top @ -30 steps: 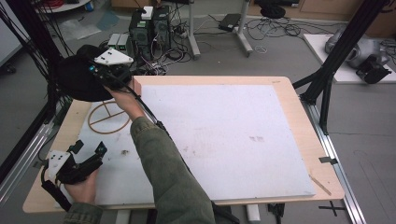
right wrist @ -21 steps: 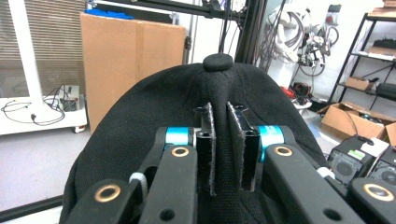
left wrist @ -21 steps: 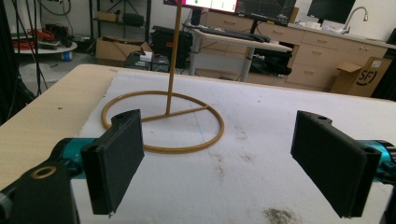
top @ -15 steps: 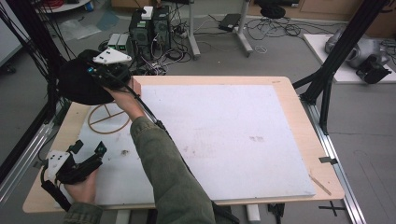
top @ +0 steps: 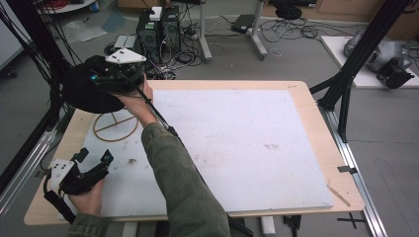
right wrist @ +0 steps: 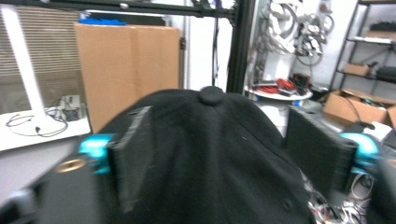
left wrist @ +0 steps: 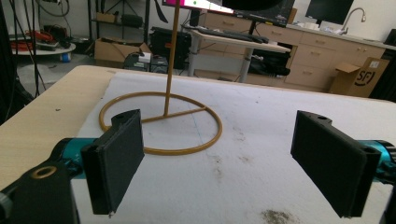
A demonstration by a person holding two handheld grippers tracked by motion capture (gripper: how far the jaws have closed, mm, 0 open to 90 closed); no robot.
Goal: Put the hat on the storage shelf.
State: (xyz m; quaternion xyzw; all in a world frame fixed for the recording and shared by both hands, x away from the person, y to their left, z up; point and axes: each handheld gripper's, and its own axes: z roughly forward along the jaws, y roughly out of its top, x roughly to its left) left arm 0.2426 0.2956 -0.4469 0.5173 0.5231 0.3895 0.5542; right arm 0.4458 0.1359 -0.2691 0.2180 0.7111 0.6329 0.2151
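Black cap (top: 86,91) with a top button (right wrist: 211,95), crown up, sits atop a thin gold wire stand (top: 115,126). The stand's ring base with crossbars lies flat at the white mat's far-left corner, its pole (left wrist: 172,56) upright.

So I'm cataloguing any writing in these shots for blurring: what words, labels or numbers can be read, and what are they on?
"SF": printed in black on the cardboard box at the far right of the left gripper view; a further stroke after it cannot be made out.
The monitor at the top of that view shows a pink and white screen, too cropped to read.
The black cap and the large cardboard box in the right gripper view bear no readable text.
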